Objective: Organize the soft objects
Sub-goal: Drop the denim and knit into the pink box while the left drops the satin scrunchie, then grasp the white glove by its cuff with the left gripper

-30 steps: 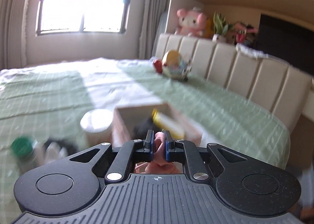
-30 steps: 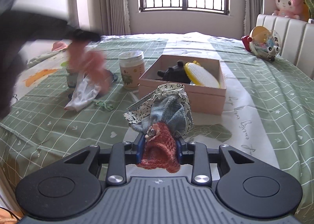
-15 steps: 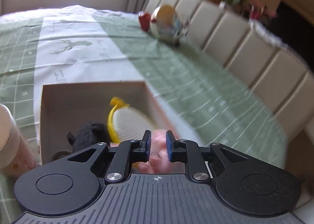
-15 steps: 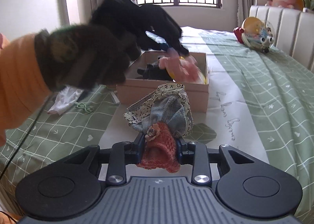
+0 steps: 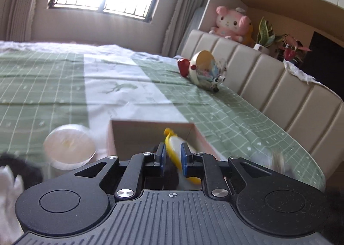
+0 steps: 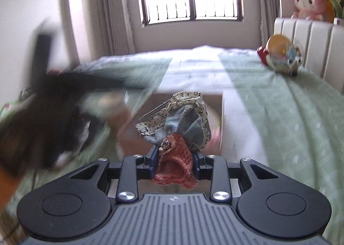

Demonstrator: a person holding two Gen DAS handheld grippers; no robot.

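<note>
Over a green checked bedspread [image 5: 225,105], the left gripper [image 5: 172,158] hangs above the open cardboard box [image 5: 150,129], its jaws just narrowed to a slim gap gripping nothing, a yellow-rimmed item [image 5: 172,144] lying beyond them, while the right gripper [image 6: 175,160] is clamped on a red knitted piece [image 6: 174,165] bundled with grey and letter-printed cloth [image 6: 185,116].
</note>
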